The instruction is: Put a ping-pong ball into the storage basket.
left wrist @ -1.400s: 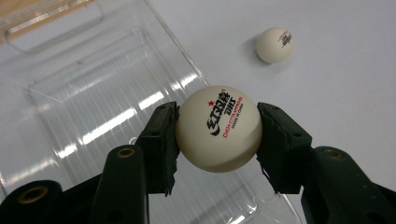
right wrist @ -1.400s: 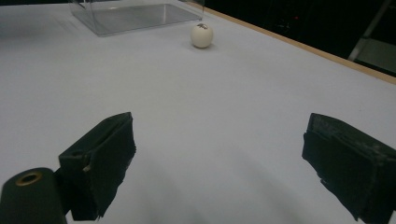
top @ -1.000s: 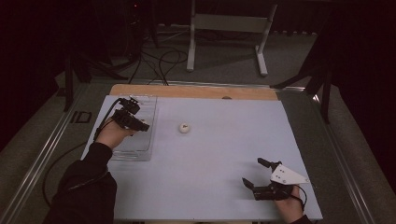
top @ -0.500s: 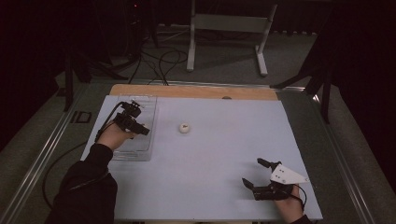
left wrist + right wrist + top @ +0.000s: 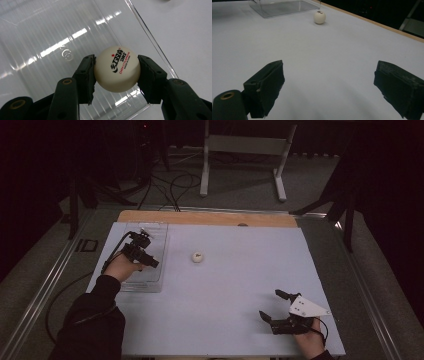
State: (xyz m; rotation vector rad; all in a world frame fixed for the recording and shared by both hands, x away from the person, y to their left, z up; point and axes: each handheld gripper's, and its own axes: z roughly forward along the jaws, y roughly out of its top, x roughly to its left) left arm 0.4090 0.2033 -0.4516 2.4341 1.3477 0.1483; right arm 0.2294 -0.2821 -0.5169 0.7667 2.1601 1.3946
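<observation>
Hard to make out from the high view: the left gripper [image 5: 152, 263] reads as a dark cluster over the clear tray [image 5: 155, 282], with the ball between its jaws lost in the dimness. Plain in the left gripper view, though: a white table tennis ball [image 5: 117, 68], smooth and matte, printed with a red star, black characters and small red lettering, clamped between two black pads [image 5: 87, 78] whose faces look rough and frayed at the edges. Pressed on both sides, held just above the ribbed, glossy floor of the tray [image 5: 37, 37], transparent plastic with bright streaks of reflected light and a thin upright wall beside the ball; touching the floor or not, impossible to say. Left hand over the tray's middle, dark sleeve reaching in from the bottom left, cut off by the frame's edge. Second ball [image 5: 198, 257] lying free on the pale table sheet [image 5: 240, 285], just to the right of the tray, its marking too small to read; seen again far off in the right gripper view [image 5: 319, 17]. Right gripper [image 5: 272, 306] low at the table's near right corner, jaws spread wide with nothing between them, grey three-cornered plate on top, hand cropped at the bottom edge.
</observation>
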